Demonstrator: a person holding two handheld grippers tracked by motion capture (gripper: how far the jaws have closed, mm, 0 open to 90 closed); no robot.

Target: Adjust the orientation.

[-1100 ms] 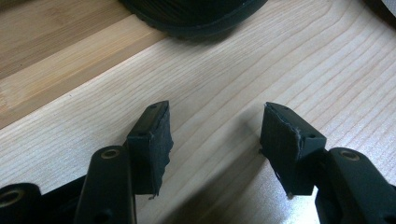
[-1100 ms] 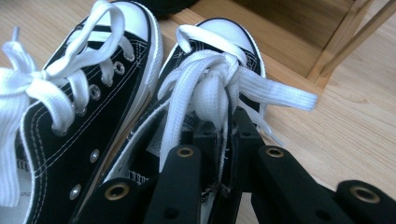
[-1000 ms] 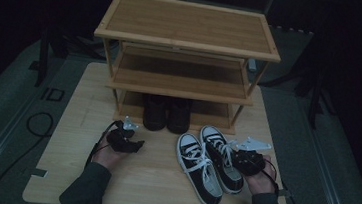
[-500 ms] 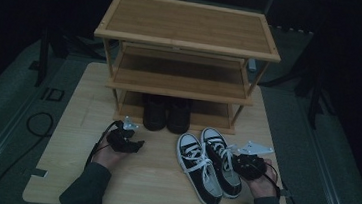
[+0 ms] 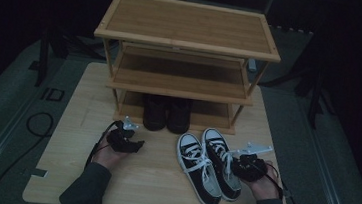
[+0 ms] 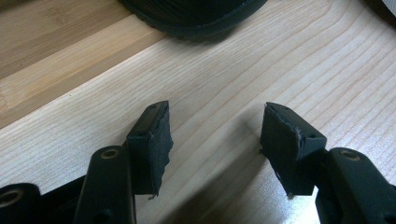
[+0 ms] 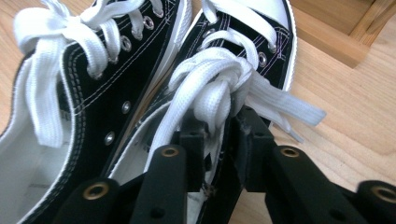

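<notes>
Sneakers set down in front of the shoe rack

Left gripper (image 5: pixel 126 136) rests released over bare table (image 5: pixel 66 121), open wood around it. The right sneaker (image 5: pixel 223 164) lies near the table's right edge beside its mate (image 5: pixel 197 169); the right gripper (image 7: pixel 219 135) straddles its side wall, jaws just opening. No readable writing.

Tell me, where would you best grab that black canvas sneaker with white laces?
Take the black canvas sneaker by its collar wall beside the laces, coming from the heel end. The open top lets one pad slip inside, as the right claw sits now.
</notes>
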